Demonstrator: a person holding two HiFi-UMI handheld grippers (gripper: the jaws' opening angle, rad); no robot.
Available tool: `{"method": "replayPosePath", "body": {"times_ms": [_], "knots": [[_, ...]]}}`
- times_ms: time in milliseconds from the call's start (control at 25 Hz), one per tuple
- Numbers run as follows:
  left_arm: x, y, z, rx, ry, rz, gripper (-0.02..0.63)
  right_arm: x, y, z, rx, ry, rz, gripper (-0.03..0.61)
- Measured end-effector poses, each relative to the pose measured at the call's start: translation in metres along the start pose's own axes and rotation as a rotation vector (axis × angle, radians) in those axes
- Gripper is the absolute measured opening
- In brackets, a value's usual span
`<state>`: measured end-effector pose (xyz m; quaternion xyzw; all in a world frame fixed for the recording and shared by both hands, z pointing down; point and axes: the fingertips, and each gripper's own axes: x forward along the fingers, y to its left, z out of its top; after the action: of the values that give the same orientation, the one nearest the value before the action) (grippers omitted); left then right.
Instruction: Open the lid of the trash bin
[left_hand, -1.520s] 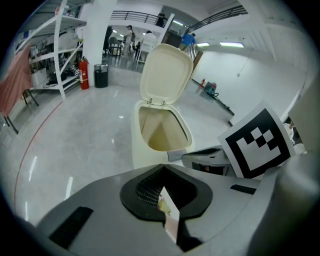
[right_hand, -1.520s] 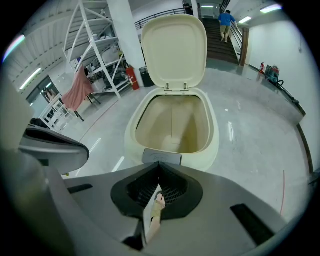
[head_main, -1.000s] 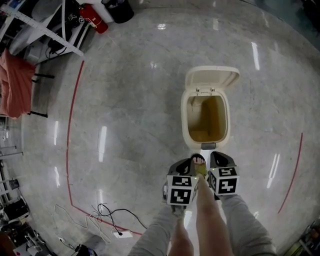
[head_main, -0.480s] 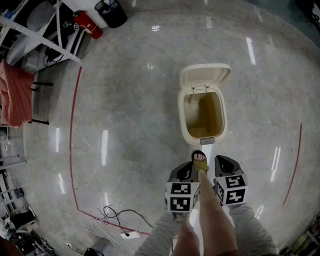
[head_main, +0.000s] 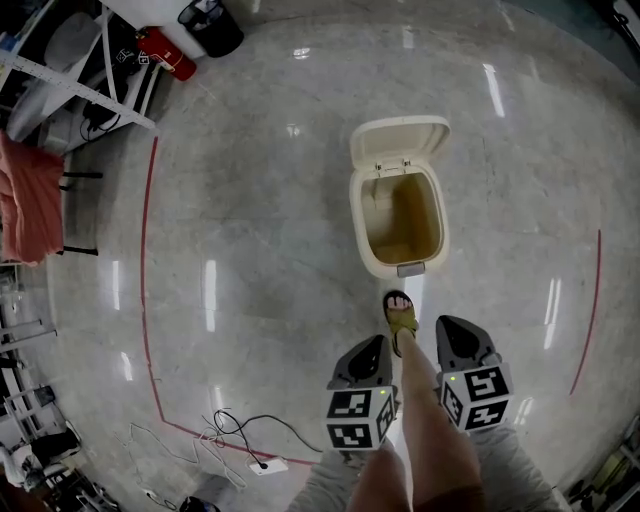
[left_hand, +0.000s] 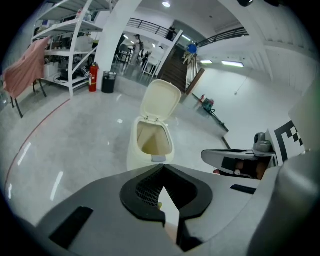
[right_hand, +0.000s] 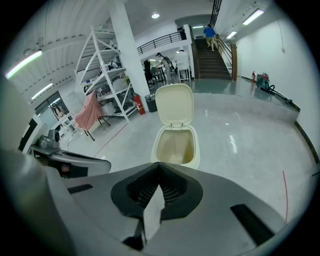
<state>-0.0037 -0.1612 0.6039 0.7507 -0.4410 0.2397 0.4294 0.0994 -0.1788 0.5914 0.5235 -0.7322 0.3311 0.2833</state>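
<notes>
A wide polished stone floor (head_main: 250, 200) fills the head view, with a red line (head_main: 143, 260) curving along its left side and racks, a pink cloth (head_main: 30, 195) and a fire extinguisher (head_main: 165, 55) at its far left corner. The cream trash bin (head_main: 368, 250) stands on the open middle of the floor, its lid (head_main: 400, 140) already swung up and back. Over the last second the bin has slid further up the picture and both grippers have sunk toward its bottom edge. The sandalled foot (head_main: 400, 315), which was just below the pedal (head_main: 411, 268), now lies apart from it. The lid has stayed up, so the opening looks done and the person seems to be backing off. The left gripper (head_main: 372, 345) and right gripper (head_main: 456, 325) flank the leg, well short of the bin. Each gripper view shows its jaws meeting at the tips with nothing between them. Only the head view shows the foot and the gap to the pedal. Only the right gripper view shows the lid's steep, near-upright stand (right_hand: 174, 105), the staircase (right_hand: 215, 55) and the white shelving (right_hand: 110, 75).
</notes>
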Motion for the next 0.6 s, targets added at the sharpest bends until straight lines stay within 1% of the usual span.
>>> {"method": "replayPosePath", "body": {"times_ms": [240, 600], "knots": [[-0.01, -0.002, 0.002, 0.004, -0.004, -0.002, 0.005, -0.013, 0.007, 0.008, 0.014, -0.021, -0.001, -0.003], [-0.007, 0.0, 0.015, -0.007, -0.027, 0.005, 0.005, -0.01, 0.013, 0.019, 0.012, -0.048, 0.012, -0.003]]}}
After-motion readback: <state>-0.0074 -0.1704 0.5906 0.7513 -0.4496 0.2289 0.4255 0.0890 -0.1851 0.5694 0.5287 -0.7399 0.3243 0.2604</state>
